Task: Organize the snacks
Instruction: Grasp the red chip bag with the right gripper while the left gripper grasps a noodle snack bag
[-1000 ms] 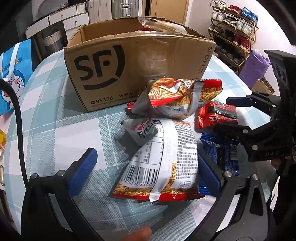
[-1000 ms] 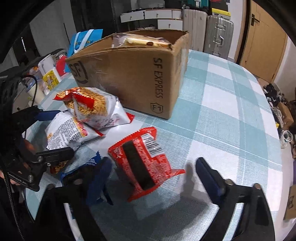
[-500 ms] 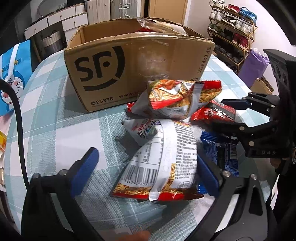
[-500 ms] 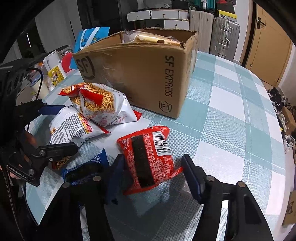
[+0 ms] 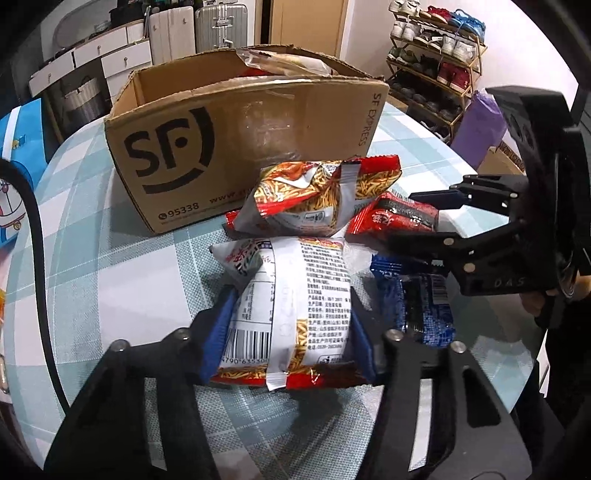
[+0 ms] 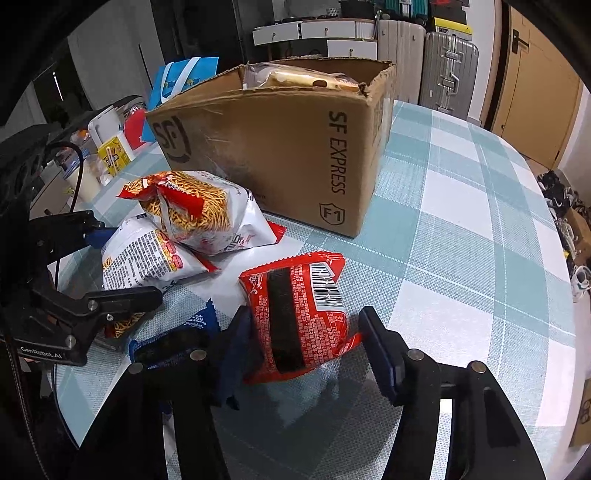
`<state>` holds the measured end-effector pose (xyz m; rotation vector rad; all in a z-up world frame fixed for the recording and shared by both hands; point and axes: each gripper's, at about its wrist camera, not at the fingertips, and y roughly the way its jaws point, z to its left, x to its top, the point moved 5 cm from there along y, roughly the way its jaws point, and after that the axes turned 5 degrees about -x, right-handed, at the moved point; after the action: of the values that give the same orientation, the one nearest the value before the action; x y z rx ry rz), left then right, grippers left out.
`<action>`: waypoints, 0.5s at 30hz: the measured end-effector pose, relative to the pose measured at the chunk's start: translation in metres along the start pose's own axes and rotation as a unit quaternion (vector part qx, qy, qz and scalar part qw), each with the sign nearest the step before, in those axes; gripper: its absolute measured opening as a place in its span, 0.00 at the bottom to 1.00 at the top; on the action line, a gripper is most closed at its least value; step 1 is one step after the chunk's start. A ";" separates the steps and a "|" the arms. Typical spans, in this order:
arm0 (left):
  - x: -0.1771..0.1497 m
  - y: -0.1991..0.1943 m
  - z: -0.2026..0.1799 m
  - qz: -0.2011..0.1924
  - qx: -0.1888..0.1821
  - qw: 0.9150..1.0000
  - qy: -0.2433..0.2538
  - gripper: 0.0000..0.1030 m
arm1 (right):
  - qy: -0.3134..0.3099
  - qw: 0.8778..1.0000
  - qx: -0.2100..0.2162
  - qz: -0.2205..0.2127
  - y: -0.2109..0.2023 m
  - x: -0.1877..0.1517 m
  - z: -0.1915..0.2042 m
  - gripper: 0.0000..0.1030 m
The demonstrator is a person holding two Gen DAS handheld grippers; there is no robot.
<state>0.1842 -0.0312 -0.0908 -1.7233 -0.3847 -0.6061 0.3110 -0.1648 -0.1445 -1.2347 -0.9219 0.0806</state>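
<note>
A white noodle-snack bag (image 5: 295, 288) lies on the checked table (image 5: 110, 277) between the blue pads of my left gripper (image 5: 288, 332). Its jaws are closing and both pads press the bag's sides. My right gripper (image 6: 306, 339) is shut on a red snack packet (image 6: 295, 295), which is tipped up off the cloth; the same gripper (image 5: 406, 219) shows at right in the left wrist view. A second noodle bag (image 5: 310, 195) leans against the open cardboard box (image 5: 240, 147), which holds other packets. A blue packet (image 5: 417, 299) lies flat between the two grippers.
Cartons, a jug and a blue gift bag (image 6: 184, 77) crowd the table's left side in the right wrist view. A shoe rack (image 5: 436, 48) and suitcases (image 5: 218, 22) stand beyond the table. To the right of the box lies bare cloth (image 6: 461, 221).
My left jaws went from wide apart to pressing the white bag. My right jaws closed onto the red packet, which has tipped up from lying flat.
</note>
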 end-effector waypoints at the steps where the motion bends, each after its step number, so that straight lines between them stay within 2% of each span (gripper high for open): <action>1: 0.000 -0.001 0.000 -0.001 0.000 1.000 -0.001 0.50 | 0.000 1.000 0.001 0.001 0.000 0.000 0.000 0.58; 12: 0.013 -0.037 0.014 -0.053 -0.023 0.998 -0.033 0.49 | 0.005 1.000 0.004 -0.003 0.002 0.000 0.001 0.58; 14: 0.015 -0.046 0.016 -0.063 -0.025 0.997 -0.038 0.49 | 0.001 1.000 0.002 -0.008 0.000 0.000 0.002 0.48; 15: 0.016 -0.050 0.018 -0.068 -0.024 0.997 -0.038 0.49 | -0.002 1.000 0.004 -0.012 -0.001 0.001 0.003 0.47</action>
<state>0.1727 -0.0032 -0.0444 -1.7801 -0.5481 -0.6544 0.3090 -0.1625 -0.1431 -1.2159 -0.9394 0.0673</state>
